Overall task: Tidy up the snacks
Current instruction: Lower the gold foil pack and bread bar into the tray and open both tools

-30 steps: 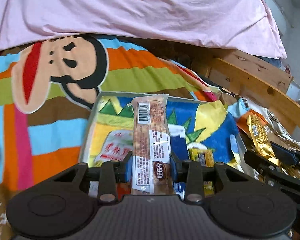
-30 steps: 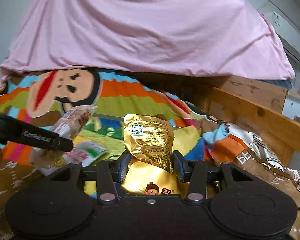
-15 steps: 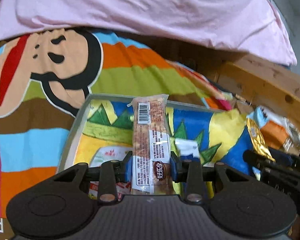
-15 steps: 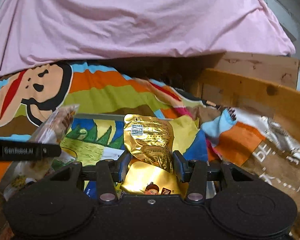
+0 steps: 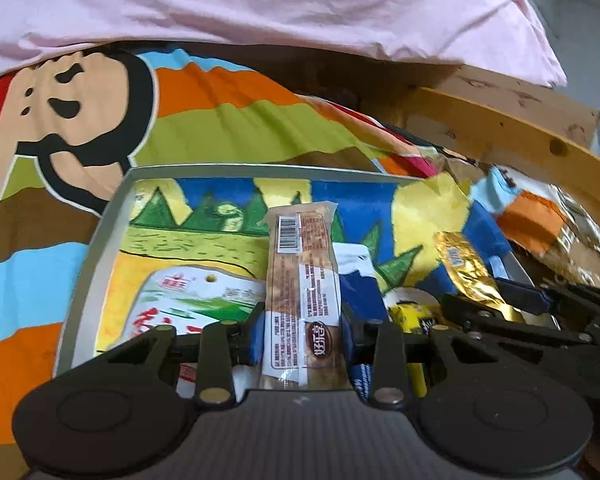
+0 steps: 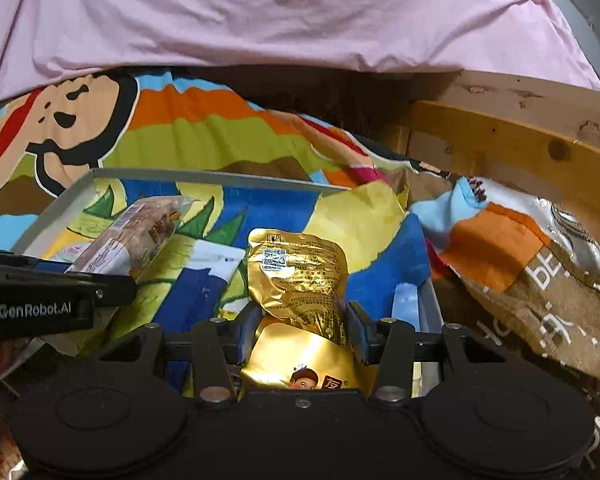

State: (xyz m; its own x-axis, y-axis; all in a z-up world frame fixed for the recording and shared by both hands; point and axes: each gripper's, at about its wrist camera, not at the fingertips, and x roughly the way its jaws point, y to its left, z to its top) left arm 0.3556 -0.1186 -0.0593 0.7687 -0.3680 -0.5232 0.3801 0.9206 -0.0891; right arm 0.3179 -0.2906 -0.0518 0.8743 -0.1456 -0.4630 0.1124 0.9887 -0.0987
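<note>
My left gripper (image 5: pixel 303 336) is shut on a long brown snack bar (image 5: pixel 302 280) and holds it over a grey tray (image 5: pixel 100 232) lined with a bright cartoon print. My right gripper (image 6: pixel 300 328) is shut on a gold foil snack pouch (image 6: pixel 296 268) and holds it over the same tray (image 6: pixel 48 220). The pouch also shows in the left wrist view (image 5: pixel 466 272), and the bar in the right wrist view (image 6: pixel 136 236). A white and green snack packet (image 5: pixel 188 300) lies in the tray.
The tray sits on a striped cartoon blanket (image 5: pixel 220 120). A pink sheet (image 6: pixel 284 16) hangs behind. A wooden bed rail (image 6: pixel 512 152) runs at the right. A brown and silver bag (image 6: pixel 548 264) lies right of the tray. A small yellow packet (image 5: pixel 412 316) lies in the tray.
Both grippers have moved forward and lower over the tray, each still holding its snack. The tray now fills more of both views.
</note>
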